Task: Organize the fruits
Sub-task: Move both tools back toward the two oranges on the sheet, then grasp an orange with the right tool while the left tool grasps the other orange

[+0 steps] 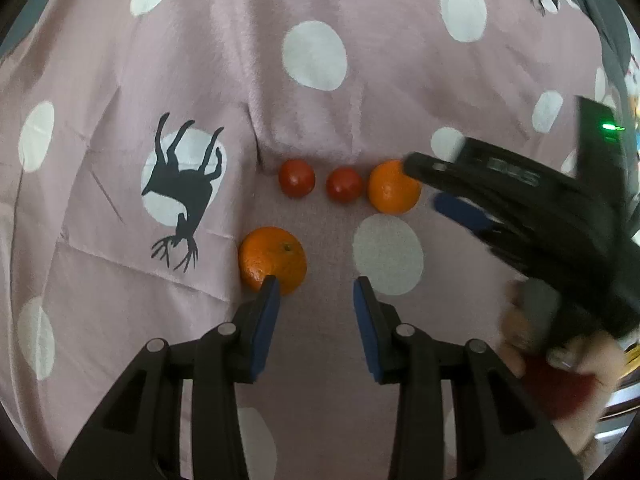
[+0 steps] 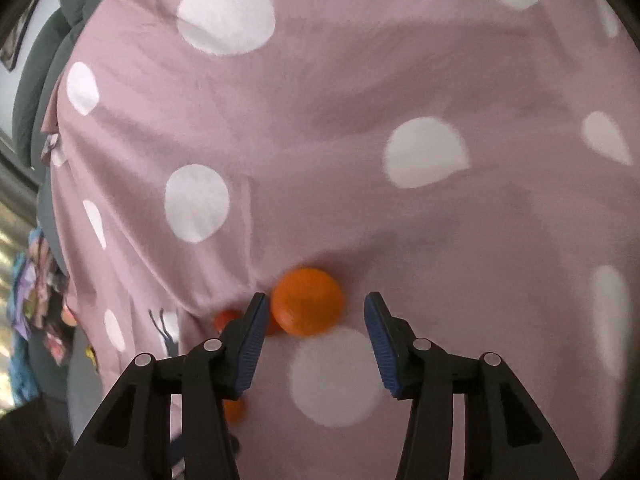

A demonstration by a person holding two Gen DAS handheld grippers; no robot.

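Two red tomatoes (image 1: 297, 179) (image 1: 344, 184) and an orange (image 1: 393, 187) lie in a row on a pink spotted cloth (image 1: 320, 120). A second orange (image 1: 273, 259) lies nearer, just ahead of my left gripper's left finger. My left gripper (image 1: 316, 288) is open and empty. My right gripper (image 1: 428, 188) comes in from the right, open, its tips beside the row's orange. In the right wrist view my right gripper (image 2: 316, 304) is open with that orange (image 2: 307, 301) between and just beyond its fingers; a tomato (image 2: 227, 319) shows partly behind the left finger.
The cloth carries white dots and a black deer print (image 1: 182, 188). Grey cushions (image 2: 48, 60) edge the cloth at the left of the right wrist view. The person's hand (image 1: 560, 344) holds the right gripper.
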